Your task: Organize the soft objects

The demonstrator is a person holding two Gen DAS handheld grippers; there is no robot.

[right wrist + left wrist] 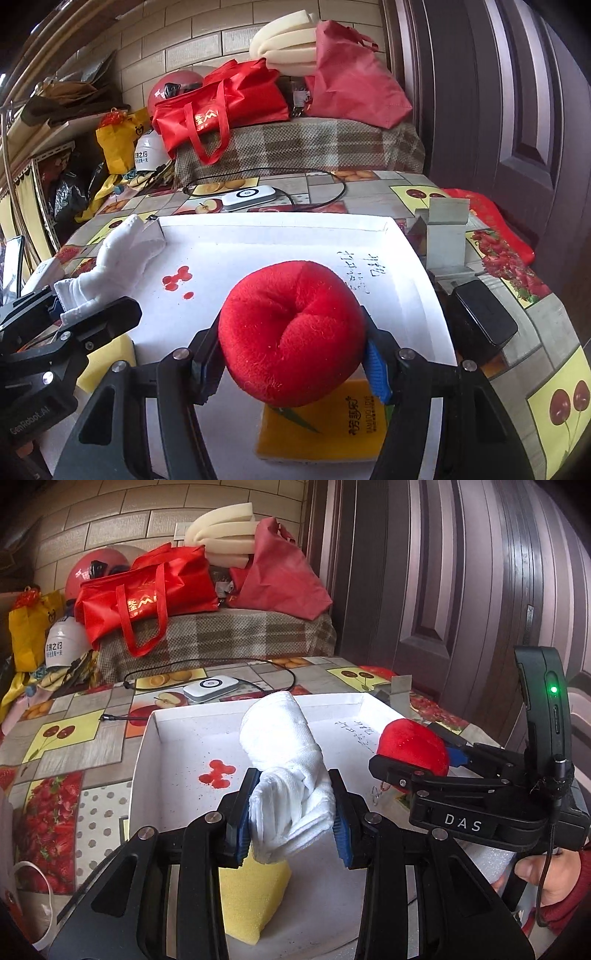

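Observation:
A shallow white box (173,738) lies on the fruit-print tablecloth. My left gripper (291,805) is shut on one end of a rolled white towel (277,727), which it holds over the box's middle. Under it, on the box floor, lies a yellow sponge (255,897). My right gripper (291,354) is shut on a red plush ball (291,328) above the box's right half. Below that ball sits a yellow tissue pack (321,424). The right wrist view has the towel (114,254) and left gripper (70,314) at its left edge. The left wrist view has the ball (410,742) at its right.
Behind the box a white device (249,197) lies with a black cable. A small open white carton (443,232) and a black object (480,321) stand right of the box. Red bags (147,590) sit on a plaid-covered bench beyond the table. A dark door (461,572) stands at right.

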